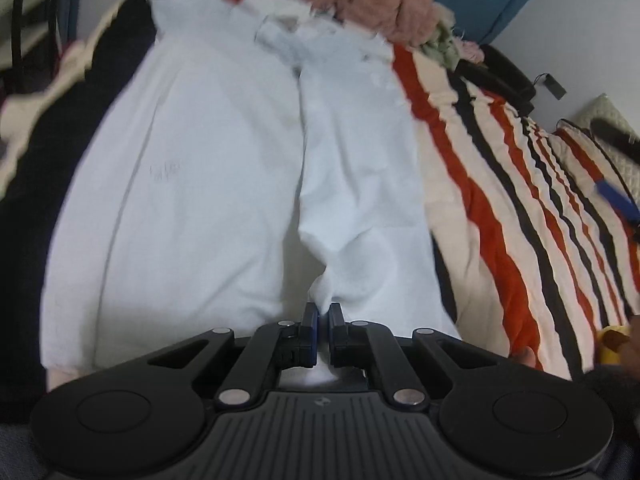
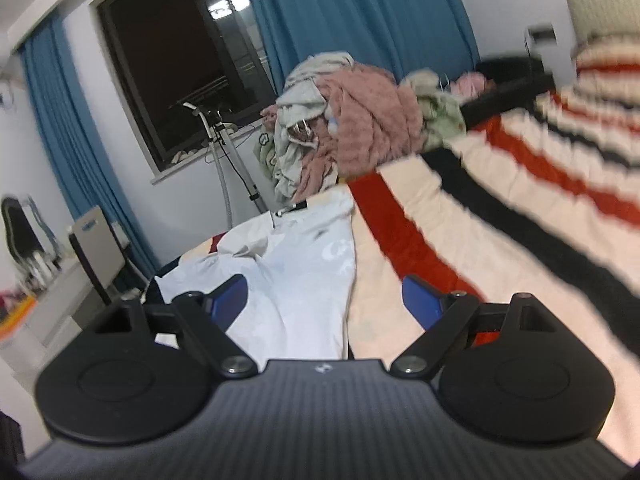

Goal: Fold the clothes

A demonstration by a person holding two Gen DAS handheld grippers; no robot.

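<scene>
A white shirt [image 1: 192,168] lies spread on the striped bed, its collar at the far end. My left gripper [image 1: 323,314] is shut on a bunched fold of the shirt's near edge, and the cloth rises in a ridge from the pads. In the right wrist view the same white shirt [image 2: 296,280] lies ahead to the left. My right gripper [image 2: 324,300] stands wide open above the bed with nothing between its blue pads [image 2: 420,300]. The right gripper's blue tip [image 1: 616,200] shows at the right edge of the left wrist view.
A striped red, black and cream blanket [image 1: 500,200] covers the bed. A heap of pink, grey and green clothes [image 2: 352,128] sits at the bed's far end. Blue curtains [image 2: 340,12], a dark window, a stand and a chair [image 2: 96,248] are beyond.
</scene>
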